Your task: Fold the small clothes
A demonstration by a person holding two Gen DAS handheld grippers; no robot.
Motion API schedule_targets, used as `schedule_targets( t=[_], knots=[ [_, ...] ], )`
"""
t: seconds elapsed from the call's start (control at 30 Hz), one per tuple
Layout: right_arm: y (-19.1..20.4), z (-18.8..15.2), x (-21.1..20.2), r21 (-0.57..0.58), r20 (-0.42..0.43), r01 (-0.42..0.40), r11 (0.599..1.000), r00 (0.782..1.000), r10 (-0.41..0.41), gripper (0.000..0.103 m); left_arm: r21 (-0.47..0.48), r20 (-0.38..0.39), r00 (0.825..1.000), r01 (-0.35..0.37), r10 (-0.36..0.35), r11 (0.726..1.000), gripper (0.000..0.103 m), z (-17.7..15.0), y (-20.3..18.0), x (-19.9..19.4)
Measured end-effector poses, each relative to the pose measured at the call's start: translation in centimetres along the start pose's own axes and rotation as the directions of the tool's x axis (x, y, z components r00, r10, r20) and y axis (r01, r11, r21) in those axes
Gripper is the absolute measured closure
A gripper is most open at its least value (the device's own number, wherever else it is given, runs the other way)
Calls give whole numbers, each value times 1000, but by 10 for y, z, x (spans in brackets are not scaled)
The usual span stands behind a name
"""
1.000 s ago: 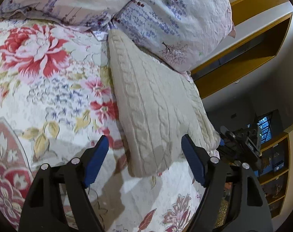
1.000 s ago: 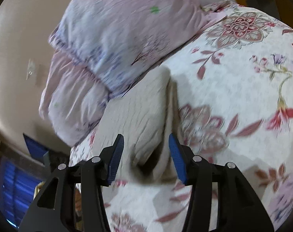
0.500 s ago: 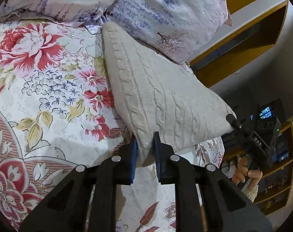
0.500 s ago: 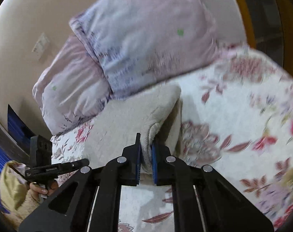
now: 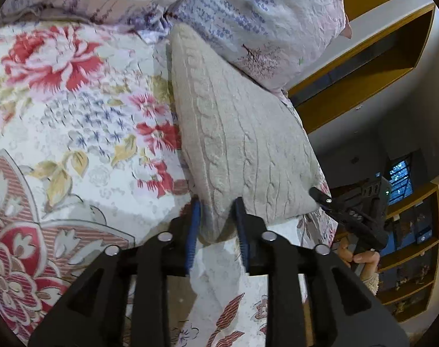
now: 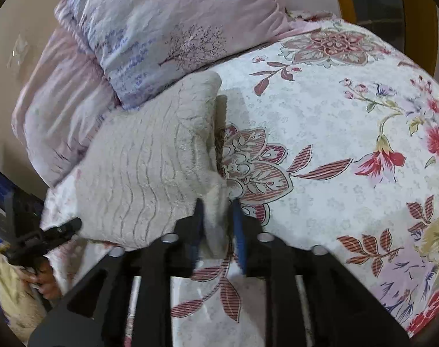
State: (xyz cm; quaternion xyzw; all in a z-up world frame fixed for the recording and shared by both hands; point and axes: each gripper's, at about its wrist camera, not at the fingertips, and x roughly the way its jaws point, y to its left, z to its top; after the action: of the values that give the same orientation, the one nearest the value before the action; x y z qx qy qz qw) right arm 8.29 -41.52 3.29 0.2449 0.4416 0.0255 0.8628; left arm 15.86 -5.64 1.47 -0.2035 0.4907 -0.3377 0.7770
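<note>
Two views, left wrist first. Left gripper [image 5: 216,219], black w/ blue pads, is sitting at bottom centre of frame, jaws opening; near corner of the cream cable-knit folded sweater [image 5: 239,144] is still lying between the pads, touching or nearly touching both, cloth looking slack rather than pinched. Sweater is running from bottom centre up to upper centre, lying flat on the white floral-print bedspread [image 5: 74,121], its far end tucked against a lilac tree-print pillow [image 5: 257,20] at top of frame. Right gripper [image 5: 320,195] is showing at right-centre edge of sweater w/ a person's fingers [image 5: 364,257] wrapped on its handle; can't tell its jaw state from here. Yellow wooden shelving [image 5: 364,66] is filling upper right.

Right wrist view: right gripper [image 6: 218,225] at bottom centre, jaws opening too; a thick folded edge of the sweater [image 6: 150,167] is standing between the blue pads, loosely. Sweater is occupying left-centre of frame, on bedspread [image 6: 335,144], top end against the pillow [image 6: 167,29]. Left gripper [image 6: 63,228] tip is reaching the sweater's lower left corner, at lower left of frame, a hand [image 6: 42,280] w/ fuzzy cream sleeve [image 6: 11,289] holding it.
</note>
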Motion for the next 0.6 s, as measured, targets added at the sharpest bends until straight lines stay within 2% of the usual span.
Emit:
schedule_targets(
  t=[0.03,0.1,0.13,0.23,0.4,0.5,0.57,0.6],
  knots=[
    [-4,5,-4,31,14,-40,999,999,40,61,1,20,1000,-8,8,1000,58,3,-2,-3],
    [-11,19,-7,92,45,-121,988,992,117,57,-5,52,999,-9,9,1000,41,10,-5,-7],
    [-12,24,-7,113,54,-141,984,989,136,54,-5,62,998,-13,13,1000,37,15,-6,-7],
    [-19,48,6,186,65,-172,967,985,162,54,18,103,993,-55,53,998,28,31,-14,-3],
    [-18,80,43,245,12,-168,955,985,170,54,31,134,979,-157,151,987,27,50,-19,12],
    [-10,87,62,213,-36,-108,971,992,118,54,38,146,969,-206,198,978,27,55,-14,21],
    [-6,87,73,200,-56,-103,974,992,116,63,41,144,964,-231,223,972,26,56,-11,26],
    [-2,86,77,179,-58,-111,978,991,123,78,43,142,962,-240,232,970,25,58,-10,29]
  ],
)
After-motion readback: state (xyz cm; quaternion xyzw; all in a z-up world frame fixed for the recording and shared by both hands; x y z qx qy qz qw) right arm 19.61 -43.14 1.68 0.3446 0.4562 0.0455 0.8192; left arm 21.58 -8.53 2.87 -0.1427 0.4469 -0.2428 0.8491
